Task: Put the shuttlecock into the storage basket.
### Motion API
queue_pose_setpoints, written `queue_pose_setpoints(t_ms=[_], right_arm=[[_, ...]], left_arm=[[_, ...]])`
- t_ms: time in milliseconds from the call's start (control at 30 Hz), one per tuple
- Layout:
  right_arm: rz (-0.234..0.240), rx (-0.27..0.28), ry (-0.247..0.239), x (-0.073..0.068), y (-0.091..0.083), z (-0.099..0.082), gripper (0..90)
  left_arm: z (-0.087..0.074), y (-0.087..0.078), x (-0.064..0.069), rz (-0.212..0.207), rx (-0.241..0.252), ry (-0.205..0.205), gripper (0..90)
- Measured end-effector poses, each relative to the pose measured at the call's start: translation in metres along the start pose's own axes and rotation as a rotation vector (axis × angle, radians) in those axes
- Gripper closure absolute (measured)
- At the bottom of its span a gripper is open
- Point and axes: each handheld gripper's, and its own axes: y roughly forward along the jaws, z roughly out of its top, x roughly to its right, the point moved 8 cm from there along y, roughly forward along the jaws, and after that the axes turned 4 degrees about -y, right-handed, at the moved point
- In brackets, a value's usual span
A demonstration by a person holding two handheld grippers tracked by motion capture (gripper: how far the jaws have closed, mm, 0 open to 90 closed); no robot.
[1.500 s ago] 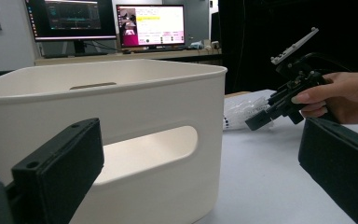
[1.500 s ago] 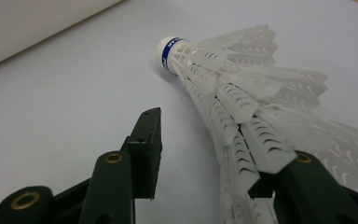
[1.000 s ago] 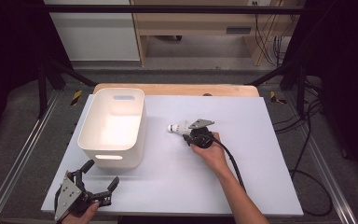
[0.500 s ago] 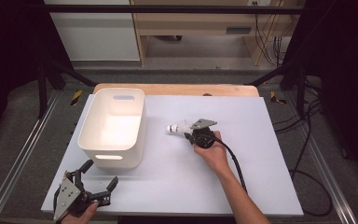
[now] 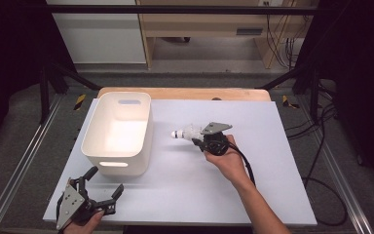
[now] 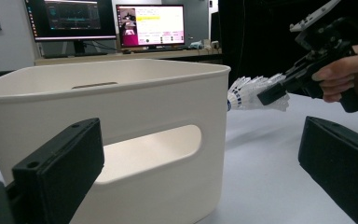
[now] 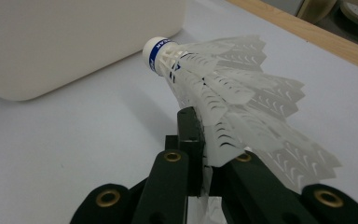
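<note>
A white plastic shuttlecock (image 5: 184,132) with a blue-banded cork tip hangs just above the white table, its tip pointing at the basket. My right gripper (image 5: 196,140) is shut on its skirt; in the right gripper view the jaws pinch the feathered edge of the shuttlecock (image 7: 223,88) at the right gripper (image 7: 206,144). The left gripper view shows the shuttlecock (image 6: 249,93) held clear of the table beside the basket's right wall. My left gripper (image 5: 106,181) rests open at the table's near left corner, facing the basket (image 6: 121,77), with nothing between its jaws (image 6: 200,163).
A white handled basket (image 5: 141,127) stands left of centre, its inside bare as far as I can see. A wooden board edge (image 5: 185,92) runs along the table's far side. Monitors (image 6: 149,25) stand on a desk beyond the table.
The right hand has risen a little with the shuttlecock in its jaws. The left gripper has stayed where it was.
</note>
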Motion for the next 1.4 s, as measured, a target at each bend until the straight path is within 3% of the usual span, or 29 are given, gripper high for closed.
queue_pose_setpoints(t_ms=[600,1400], right_arm=[[0.026,0.016,-0.06,-0.001,-0.017,0.053,89.4],[0.059,0.03,-0.115,-0.011,-0.014,0.12,89.4]], left_arm=[[-0.004,0.012,0.001,-0.01,-0.015,0.007,0.4],[0.001,0.019,0.011,-0.033,-0.018,0.023,0.5]])
